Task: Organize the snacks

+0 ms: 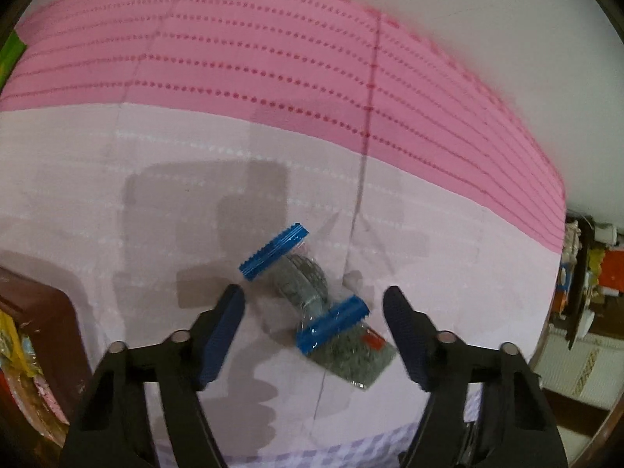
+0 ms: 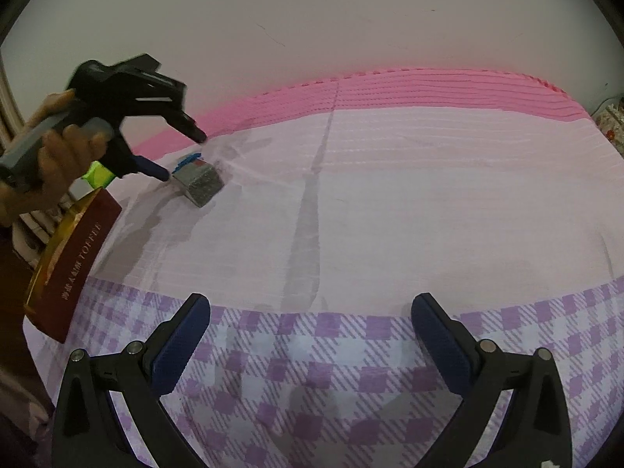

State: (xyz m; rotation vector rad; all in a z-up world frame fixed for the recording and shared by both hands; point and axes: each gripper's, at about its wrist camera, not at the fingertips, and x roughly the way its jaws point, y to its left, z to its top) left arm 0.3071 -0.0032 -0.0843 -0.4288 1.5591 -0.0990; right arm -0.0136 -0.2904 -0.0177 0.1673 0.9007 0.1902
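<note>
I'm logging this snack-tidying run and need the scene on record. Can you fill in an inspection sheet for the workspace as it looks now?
Surface: cloth-covered table, pale pink in the middle, pink band at the far edge, purple check at the near edge.
Job's things: two clear snack packets with blue ends lying flat and overlapping; a dark red toffee box at the table's left edge.
Clutter: nothing seen.
Grippers: left gripper open over the packets, pads not touching them; right gripper open, nothing between its fingers.
Cables: nothing seen.
Surroundings: plain wall behind; blurred colourful goods beyond the table's right edge.
</note>
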